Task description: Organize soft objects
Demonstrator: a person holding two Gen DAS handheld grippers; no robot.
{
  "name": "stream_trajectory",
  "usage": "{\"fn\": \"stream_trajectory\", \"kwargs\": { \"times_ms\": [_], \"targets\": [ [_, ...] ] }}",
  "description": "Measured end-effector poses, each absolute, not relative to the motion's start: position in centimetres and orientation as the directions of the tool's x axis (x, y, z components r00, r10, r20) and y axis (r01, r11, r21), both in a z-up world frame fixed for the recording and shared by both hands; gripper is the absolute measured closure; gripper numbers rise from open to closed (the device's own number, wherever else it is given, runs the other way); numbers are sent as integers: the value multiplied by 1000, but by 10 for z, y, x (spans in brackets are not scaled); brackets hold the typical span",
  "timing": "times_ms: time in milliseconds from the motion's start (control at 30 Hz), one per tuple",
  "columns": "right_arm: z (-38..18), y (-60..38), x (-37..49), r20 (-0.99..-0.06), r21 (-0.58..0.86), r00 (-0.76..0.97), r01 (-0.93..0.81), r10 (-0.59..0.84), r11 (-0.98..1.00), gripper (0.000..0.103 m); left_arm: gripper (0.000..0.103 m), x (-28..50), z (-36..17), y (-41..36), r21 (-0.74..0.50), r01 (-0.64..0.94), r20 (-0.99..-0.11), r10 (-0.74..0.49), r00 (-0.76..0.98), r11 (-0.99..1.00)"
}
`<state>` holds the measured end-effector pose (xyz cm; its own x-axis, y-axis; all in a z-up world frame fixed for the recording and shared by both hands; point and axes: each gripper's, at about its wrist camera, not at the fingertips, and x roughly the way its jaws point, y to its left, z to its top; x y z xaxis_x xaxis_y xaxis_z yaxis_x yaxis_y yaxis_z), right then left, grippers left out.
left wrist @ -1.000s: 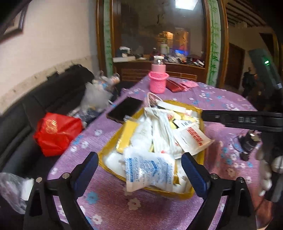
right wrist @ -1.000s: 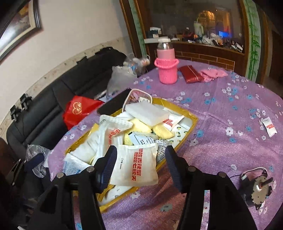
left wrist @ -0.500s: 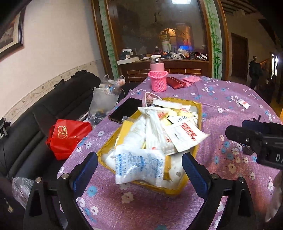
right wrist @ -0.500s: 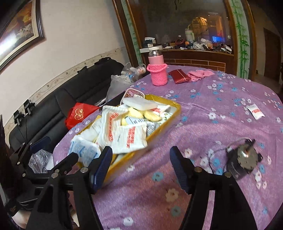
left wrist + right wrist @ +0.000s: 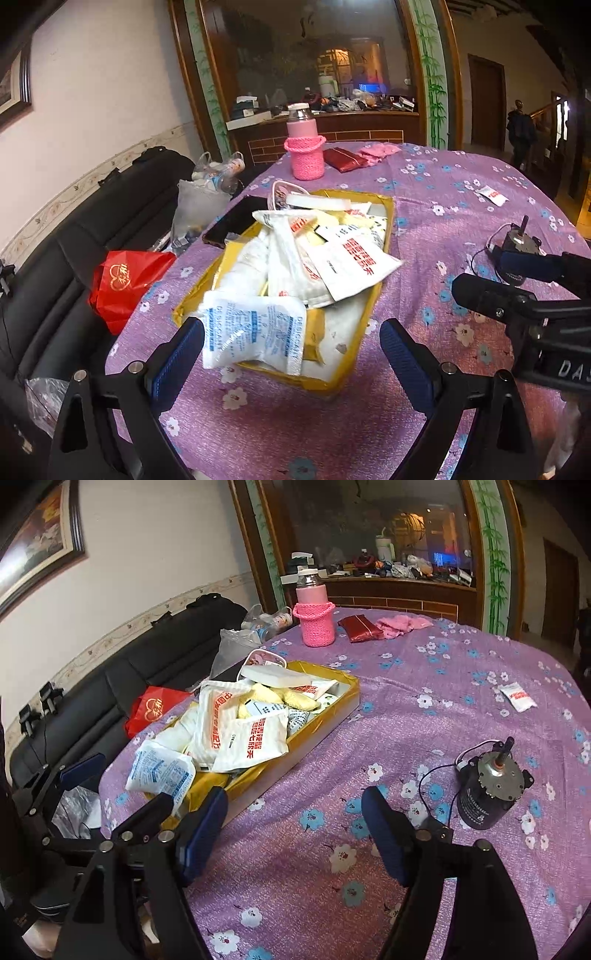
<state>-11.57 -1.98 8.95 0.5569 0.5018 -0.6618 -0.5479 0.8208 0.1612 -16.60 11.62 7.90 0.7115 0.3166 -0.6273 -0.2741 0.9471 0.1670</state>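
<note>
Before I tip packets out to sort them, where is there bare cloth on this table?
Bare cloth lies between the yellow tray and the motor, and beyond, up to the lone sachet. It is crowded inside the tray, beside it at the phone, and around the pink bottle and red pouch.

The blue-printed white packet (image 5: 255,334) at the tray's near end reads "DESICCANT". The black gripper body (image 5: 565,369) at right shows "DA", perhaps more, cut off. Other packets carry red Chinese characters, too blurred to read.
</note>
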Motion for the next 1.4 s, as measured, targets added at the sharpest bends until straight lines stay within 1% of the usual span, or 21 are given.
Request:
{"fn": "stream_trajectory", "kwargs": {
  "times_ms": [167,400,1000,1400],
  "targets": [
    [89,-14,-121,-665,119,572,-554,480,824,28,5,-166,74,114,162,-259,-640,301,707,952],
    [85,-8,-122,-678,108,565,-555,469,825,27,5,-167,72,119,149,-268,-637,300,710,952],
    [88,-23,-123,-663,134,595,-503,454,854,26,5,-181,81,122,137,-311,-591,329,736,941],
    [92,-29,-134,-657,124,608,-497,447,859,26,5,-194,89,117,131,-318,-563,334,756,939]
  ]
}}
